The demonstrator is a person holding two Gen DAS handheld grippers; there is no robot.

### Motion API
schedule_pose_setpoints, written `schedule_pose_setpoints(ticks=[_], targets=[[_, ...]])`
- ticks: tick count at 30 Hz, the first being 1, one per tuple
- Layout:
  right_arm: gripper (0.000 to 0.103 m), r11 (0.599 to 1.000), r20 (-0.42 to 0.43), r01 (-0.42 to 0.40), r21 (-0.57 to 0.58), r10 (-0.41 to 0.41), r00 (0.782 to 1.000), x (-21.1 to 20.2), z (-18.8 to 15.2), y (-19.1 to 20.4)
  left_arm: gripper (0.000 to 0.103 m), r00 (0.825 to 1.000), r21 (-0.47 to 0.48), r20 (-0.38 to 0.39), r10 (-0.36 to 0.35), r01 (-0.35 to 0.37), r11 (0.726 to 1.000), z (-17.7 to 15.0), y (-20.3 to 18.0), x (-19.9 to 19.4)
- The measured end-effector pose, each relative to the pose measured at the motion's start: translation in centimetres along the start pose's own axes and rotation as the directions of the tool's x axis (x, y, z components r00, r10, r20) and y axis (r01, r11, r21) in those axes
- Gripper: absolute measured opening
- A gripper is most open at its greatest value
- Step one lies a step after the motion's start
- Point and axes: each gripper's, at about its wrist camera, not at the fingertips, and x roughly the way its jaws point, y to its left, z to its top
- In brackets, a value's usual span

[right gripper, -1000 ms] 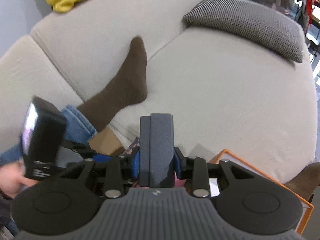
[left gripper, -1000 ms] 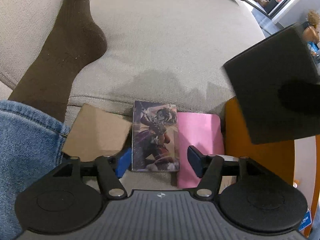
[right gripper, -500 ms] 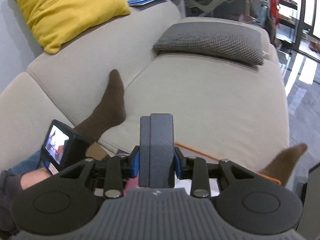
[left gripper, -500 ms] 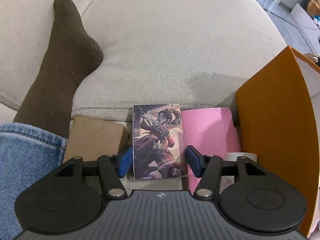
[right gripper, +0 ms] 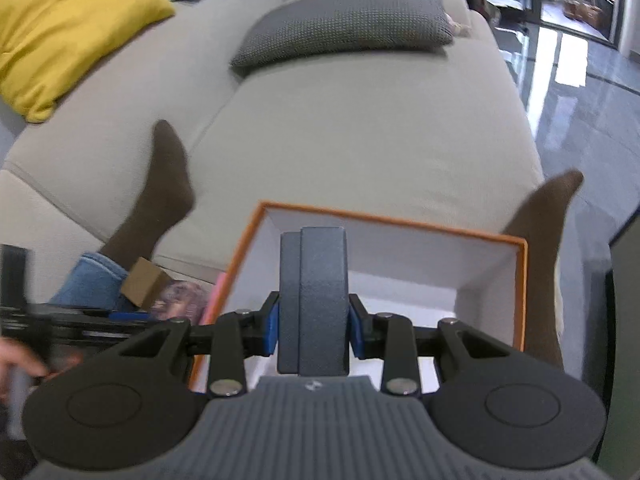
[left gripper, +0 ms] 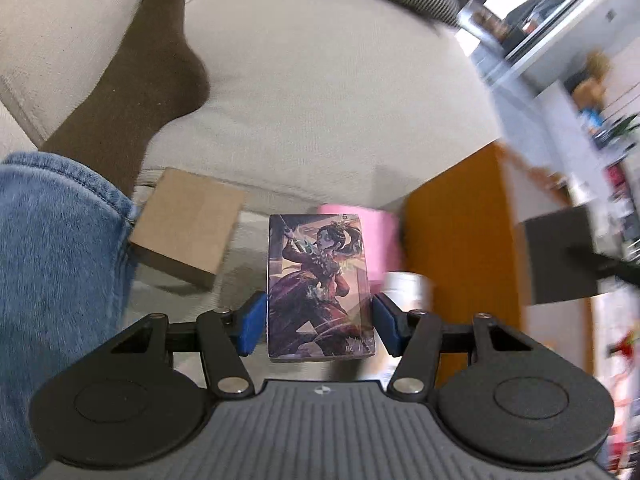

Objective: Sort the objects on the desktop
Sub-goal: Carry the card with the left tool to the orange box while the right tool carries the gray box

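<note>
A picture-printed card box (left gripper: 320,288) sits between the blue pads of my left gripper (left gripper: 320,322), which is shut on its two long sides and holds it just above the sofa. The same card box (right gripper: 180,296) shows at the left of the right wrist view. My right gripper (right gripper: 313,328) is shut on a dark grey box (right gripper: 316,292), held upright over the white inside of an orange-rimmed box (right gripper: 400,224). From the left wrist that grey box (left gripper: 556,256) appears blurred beyond the orange wall (left gripper: 460,248).
A brown cardboard box (left gripper: 188,224), a pink item (left gripper: 380,232) and a white round item (left gripper: 404,288) lie beside the orange box on the beige sofa (left gripper: 320,80). A person's jeans leg and brown sock (left gripper: 132,80) lie left, another foot (right gripper: 540,240) right. Cushions (right gripper: 348,16) sit behind.
My left gripper's pads closed onto the card box and lifted it off the sofa. My right gripper carried the grey box rightward until it came over the orange box.
</note>
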Motion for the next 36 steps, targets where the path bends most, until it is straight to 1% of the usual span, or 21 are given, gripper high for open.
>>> schedule_pose_setpoints(ticks=[3, 5, 8, 11, 14, 17, 19, 21, 23, 26, 28, 31, 32, 34, 36], targets=[[0.035, 0.999, -0.029, 0.05, 0.002, -0.05, 0.998, 0.7, -0.7, -0.5, 0.066, 0.995, -0.024, 0.039, -0.09, 0.091, 0.996, 0.0, -0.6, -2.1], [0.035, 0.994, -0.061, 0.109, -0.002, -0.109, 0.992, 1.3, -1.2, -1.4, 0.066, 0.989, -0.023, 0.056, -0.137, 0.139, 0.99, 0.3, -1.3, -2.5], [0.035, 0.978, -0.11, 0.206, 0.005, -0.205, 0.973, 2.4, -1.9, -2.9, 0.066, 0.976, -0.006, 0.076, -0.206, 0.207, 0.978, 0.6, -2.7, -3.6], [0.035, 0.964, -0.15, 0.265, 0.005, -0.262, 0.953, 3.6, -2.8, -3.9, 0.066, 0.96, 0.017, 0.079, -0.268, 0.267, 0.963, 0.9, -4.0, -4.0], [0.035, 0.95, -0.16, 0.313, -0.019, -0.312, 0.937, 4.3, -3.2, -4.0, 0.066, 0.948, 0.05, 0.07, -0.31, 0.307, 0.95, 0.8, -5.7, -4.1], [0.035, 0.951, -0.176, 0.307, -0.032, -0.308, 0.935, 4.3, -3.3, -3.6, 0.066, 0.936, 0.082, 0.065, -0.345, 0.339, 0.937, 0.8, -7.4, -4.3], [0.036, 0.95, -0.2, 0.31, -0.04, -0.312, 0.929, 4.3, -3.5, -3.4, 0.066, 0.929, 0.103, 0.061, -0.364, 0.357, 0.928, 0.7, -8.4, -4.1], [0.035, 0.945, -0.225, 0.324, -0.054, -0.327, 0.918, 4.5, -3.6, -3.2, 0.066, 0.923, 0.117, 0.05, -0.382, 0.374, 0.92, 0.5, -9.2, -4.3], [0.035, 0.938, -0.245, 0.339, -0.069, -0.345, 0.906, 4.7, -3.8, -3.1, 0.066, 0.919, 0.125, 0.041, -0.392, 0.385, 0.915, 0.3, -9.8, -4.2], [0.036, 0.937, -0.268, 0.342, -0.076, -0.349, 0.898, 4.5, -4.0, -2.9, 0.066, 0.913, 0.126, 0.026, -0.406, 0.4, 0.908, -0.1, -10.1, -4.0], [0.039, 0.934, -0.278, 0.351, -0.073, -0.357, 0.892, 4.2, -4.0, -3.0, 0.066, 0.912, 0.126, 0.017, -0.41, 0.405, 0.906, -0.3, -10.3, -3.8], [0.041, 0.927, -0.281, 0.368, -0.078, -0.374, 0.884, 3.9, -3.9, -3.1, 0.066, 0.907, 0.128, 0.003, -0.421, 0.417, 0.9, -0.6, -10.7, -3.3], [0.041, 0.926, -0.28, 0.369, -0.08, -0.376, 0.883, 3.7, -3.8, -3.2, 0.066, 0.904, 0.128, -0.004, -0.428, 0.425, 0.896, -0.6, -11.0, -2.9], [0.04, 0.931, -0.277, 0.357, -0.074, -0.363, 0.89, 3.1, -3.8, -3.3, 0.066, 0.901, 0.131, -0.019, -0.433, 0.432, 0.893, -0.8, -11.8, -2.3], [0.039, 0.94, -0.266, 0.338, -0.054, -0.339, 0.902, 2.2, -3.7, -3.5, 0.066, 0.904, 0.133, -0.038, -0.426, 0.427, 0.894, -1.0, -12.7, -1.4]])
